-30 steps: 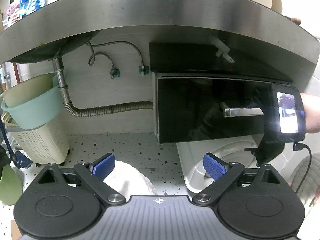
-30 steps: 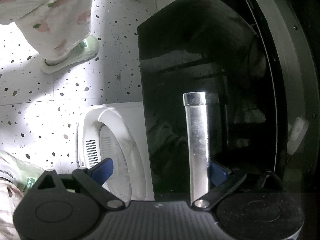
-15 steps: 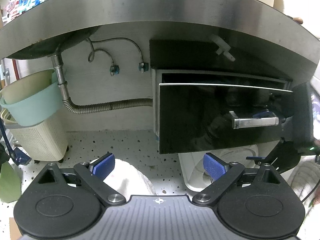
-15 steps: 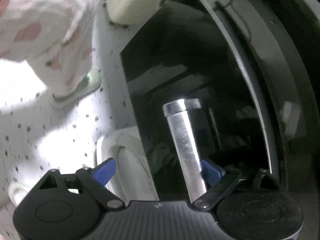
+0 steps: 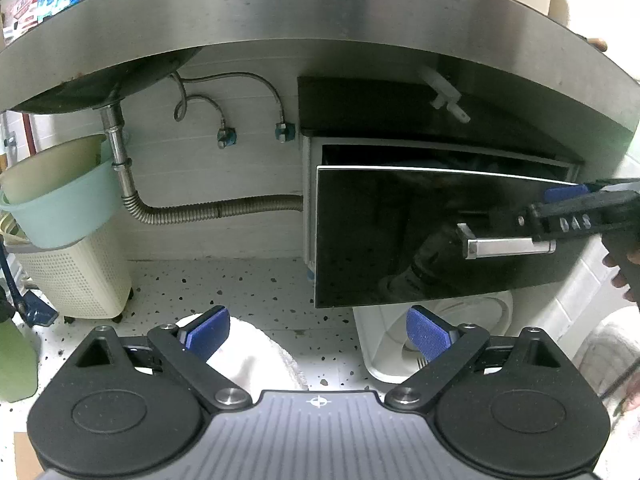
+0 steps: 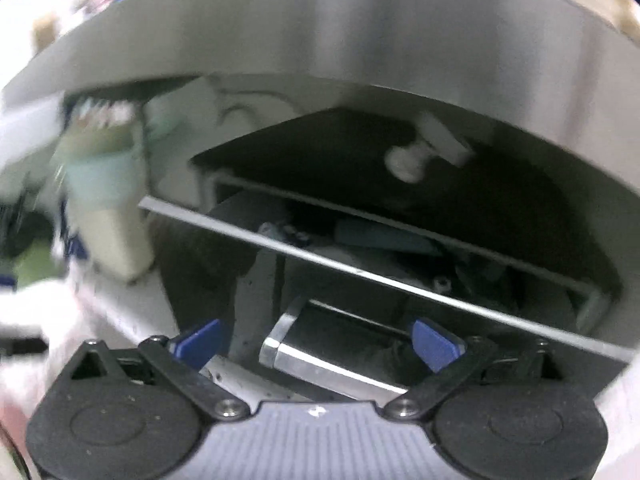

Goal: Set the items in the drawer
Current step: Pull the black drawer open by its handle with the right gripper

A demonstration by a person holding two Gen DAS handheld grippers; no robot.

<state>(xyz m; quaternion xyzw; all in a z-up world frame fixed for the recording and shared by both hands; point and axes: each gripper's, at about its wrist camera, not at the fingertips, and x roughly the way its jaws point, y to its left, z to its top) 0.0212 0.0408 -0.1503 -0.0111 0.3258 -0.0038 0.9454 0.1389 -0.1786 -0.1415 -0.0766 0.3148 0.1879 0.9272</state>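
Right tool, jaws spread and clamping nothing, sits right at the handle, whose long axis runs left-right on the part-open drawer; left tool, also spread, hangs well back.

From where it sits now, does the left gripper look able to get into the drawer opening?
Probably yes. The left gripper is open and empty, low in front of the drawer, whose top gap is narrow; the right gripper occupies only the handle.

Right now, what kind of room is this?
Probably a home kitchen: a steel counter, a sink drain pipe running below it, and a black drawer under the counter.
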